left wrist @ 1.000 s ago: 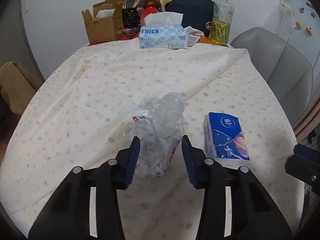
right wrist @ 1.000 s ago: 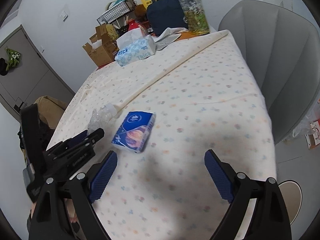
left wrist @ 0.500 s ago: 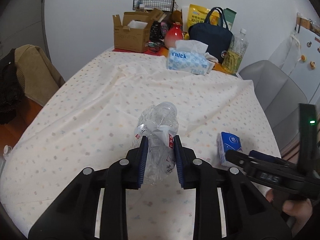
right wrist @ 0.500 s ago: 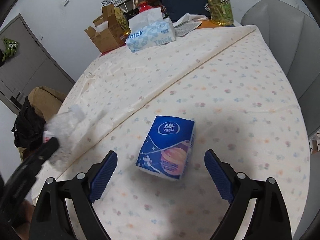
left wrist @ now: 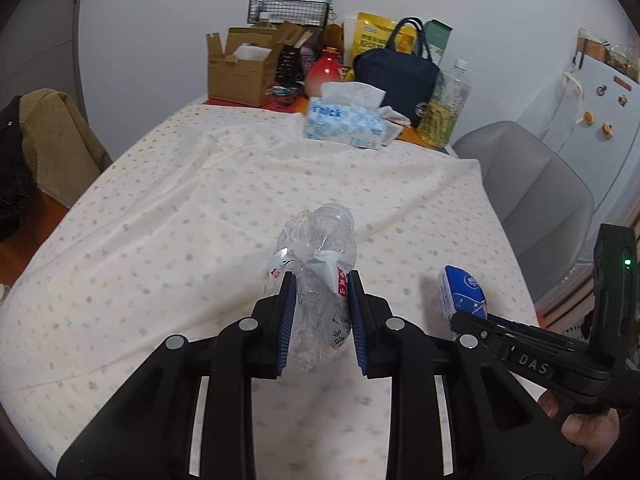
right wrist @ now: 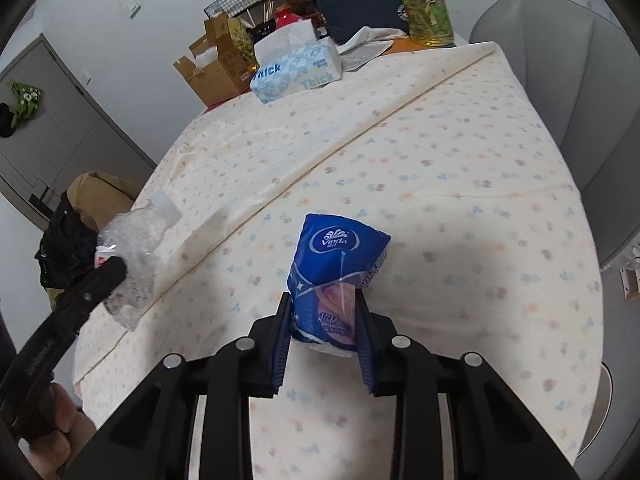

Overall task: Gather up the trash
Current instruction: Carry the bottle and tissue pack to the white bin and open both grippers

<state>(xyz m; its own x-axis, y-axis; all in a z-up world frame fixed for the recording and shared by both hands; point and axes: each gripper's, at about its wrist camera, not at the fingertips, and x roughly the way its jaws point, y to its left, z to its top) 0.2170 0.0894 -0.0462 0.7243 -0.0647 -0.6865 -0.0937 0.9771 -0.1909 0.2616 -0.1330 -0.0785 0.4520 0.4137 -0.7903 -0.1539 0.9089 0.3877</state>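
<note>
The left gripper [left wrist: 320, 316] is clenched on a crushed plastic bottle [left wrist: 316, 276], lifted above the worktop [left wrist: 160, 248]. The right gripper [right wrist: 322, 334] pinches a blue tissue pack [right wrist: 334, 268] by its lower end. Both look light and soft (the bottle probably slippery), so mid-body holds suit them.

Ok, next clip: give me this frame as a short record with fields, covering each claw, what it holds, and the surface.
left claw: shut on crushed plastic bottle, neck pointing away from the camera
right claw: shut on blue tissue pack, squeezed at its near end
surface: table with floral tablecloth
far end of table: tissue box, cardboard box, navy bag
trash bin: none in view
</note>
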